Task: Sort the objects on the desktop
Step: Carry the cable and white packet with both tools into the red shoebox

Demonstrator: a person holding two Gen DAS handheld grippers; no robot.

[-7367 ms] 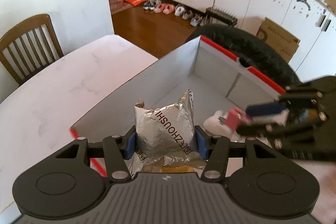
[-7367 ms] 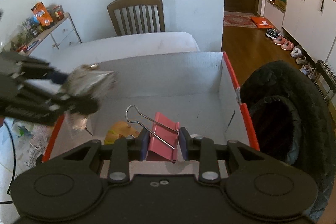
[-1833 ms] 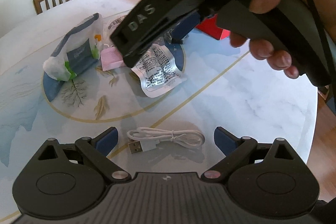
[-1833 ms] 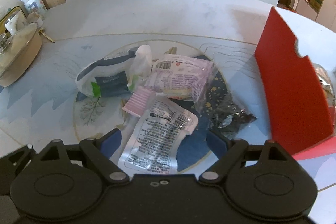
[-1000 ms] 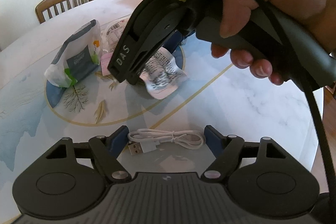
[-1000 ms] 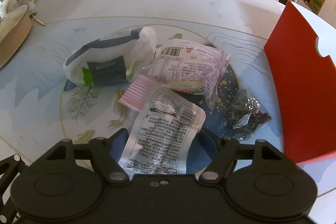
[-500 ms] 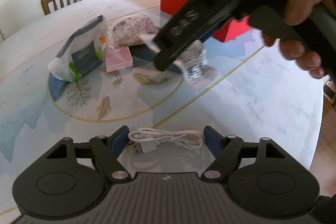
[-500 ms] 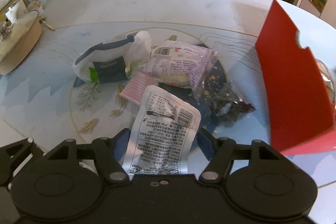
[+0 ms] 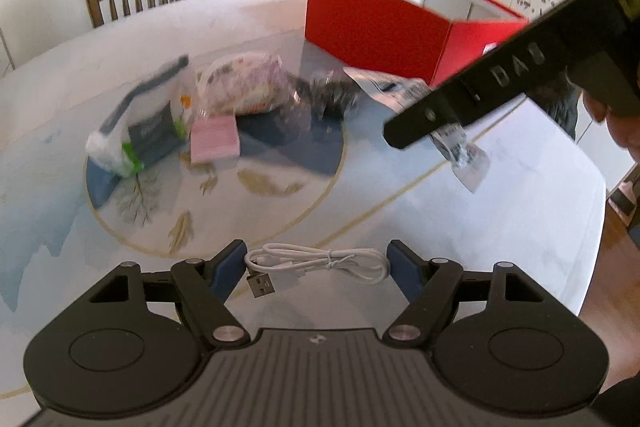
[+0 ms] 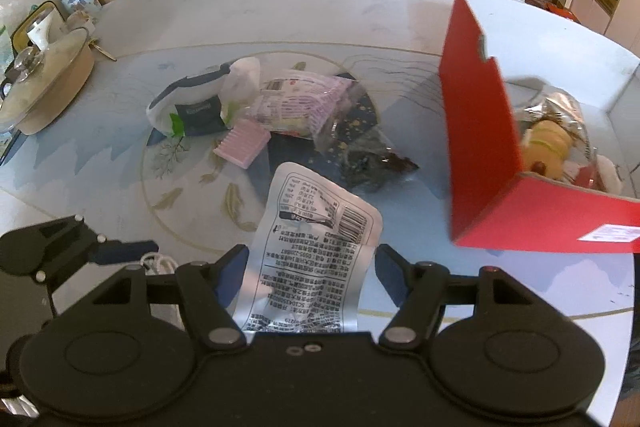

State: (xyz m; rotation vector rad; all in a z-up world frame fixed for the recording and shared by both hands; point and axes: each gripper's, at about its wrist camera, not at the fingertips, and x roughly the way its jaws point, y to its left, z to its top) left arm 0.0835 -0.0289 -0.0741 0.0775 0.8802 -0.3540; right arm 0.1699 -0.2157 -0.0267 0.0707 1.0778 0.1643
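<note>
White cable (image 9: 316, 264) on desk (image 9: 460, 211) between open left tongs (image 9: 316, 269), untouched, near side of red box (image 9: 384, 31). Right view: silver packet (image 10: 310, 255) lifted off desk, pinched by right tongs (image 10: 310, 269), left of box.

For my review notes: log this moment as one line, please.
right gripper: silver pouch held, lifted | left gripper: open around white USB cable | red box: open
</note>
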